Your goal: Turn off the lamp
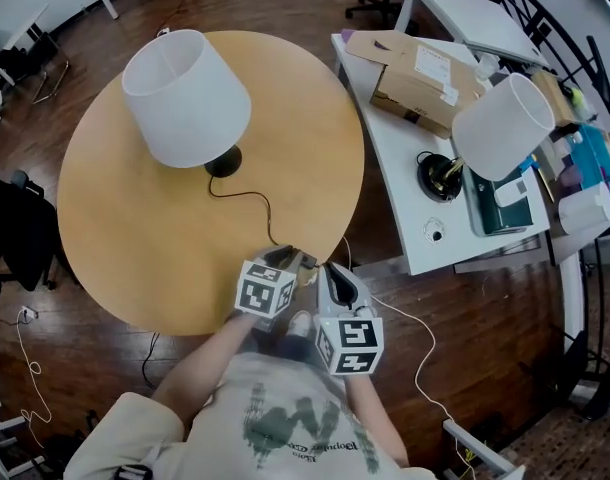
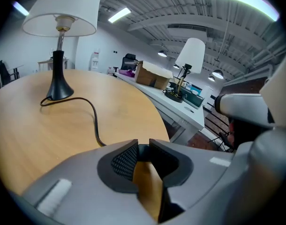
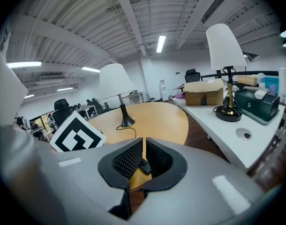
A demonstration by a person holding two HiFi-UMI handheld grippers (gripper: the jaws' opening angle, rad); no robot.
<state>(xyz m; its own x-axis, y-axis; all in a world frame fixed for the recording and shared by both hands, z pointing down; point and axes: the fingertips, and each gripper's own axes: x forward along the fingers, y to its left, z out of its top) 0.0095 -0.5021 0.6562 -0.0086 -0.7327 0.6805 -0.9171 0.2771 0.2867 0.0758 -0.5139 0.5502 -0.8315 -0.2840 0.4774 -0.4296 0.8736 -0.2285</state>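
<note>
The lamp [image 1: 185, 93] with a white shade and black foot [image 1: 223, 161] stands at the back of the round wooden table [image 1: 115, 228]. Its black cord [image 1: 250, 198] runs to the near edge, where both grippers meet. My left gripper [image 1: 288, 258] has its jaws close together on a dark piece, apparently the cord's switch [image 2: 143, 152]; the cord [image 2: 91, 114] disappears behind its jaw. My right gripper [image 1: 330, 273] is just to the right. Its jaws are almost touching, and a small black part [image 3: 143, 165] shows low in the slit. The lamp [image 3: 116, 81] stands far ahead.
To the right is a white desk [image 1: 405, 168] with a second lamp [image 1: 502, 126], a cardboard box [image 1: 415, 73] and a teal case [image 1: 495, 203]. A black railing runs beyond it. A white cable [image 1: 420, 338] trails over the wooden floor. A dark chair [image 1: 15, 228] stands at the left.
</note>
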